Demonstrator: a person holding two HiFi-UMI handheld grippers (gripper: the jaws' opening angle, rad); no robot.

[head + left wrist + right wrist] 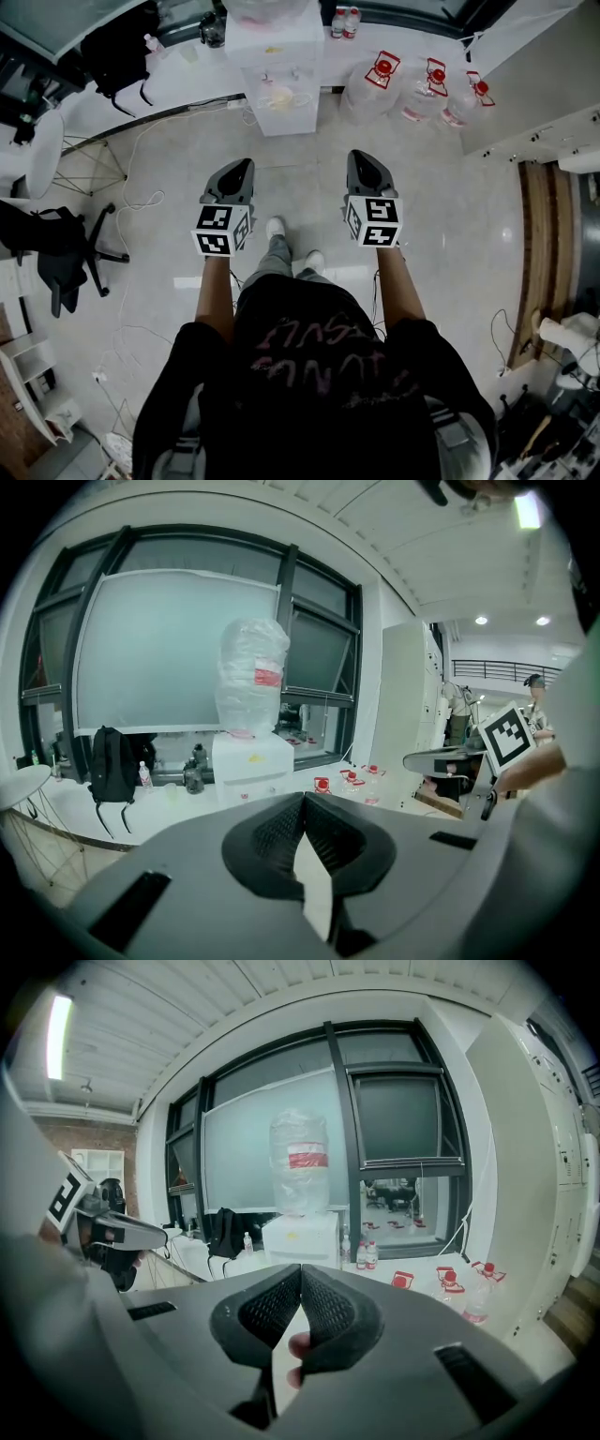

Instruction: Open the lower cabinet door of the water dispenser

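Jaws of both the left tool (243,169) and the right tool (361,161) meet with nothing between them, and the white box-shaped water dispenser (278,80), topped by a plastic-wrapped clear bottle (251,672), stands well ahead of both tools, roughly midway between them.

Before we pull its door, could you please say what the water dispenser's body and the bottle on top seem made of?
Water dispenser: probably white plastic or painted metal, smooth and evenly coloured. Bottle: likely clear plastic, under crinkled translucent wrap with a red band.
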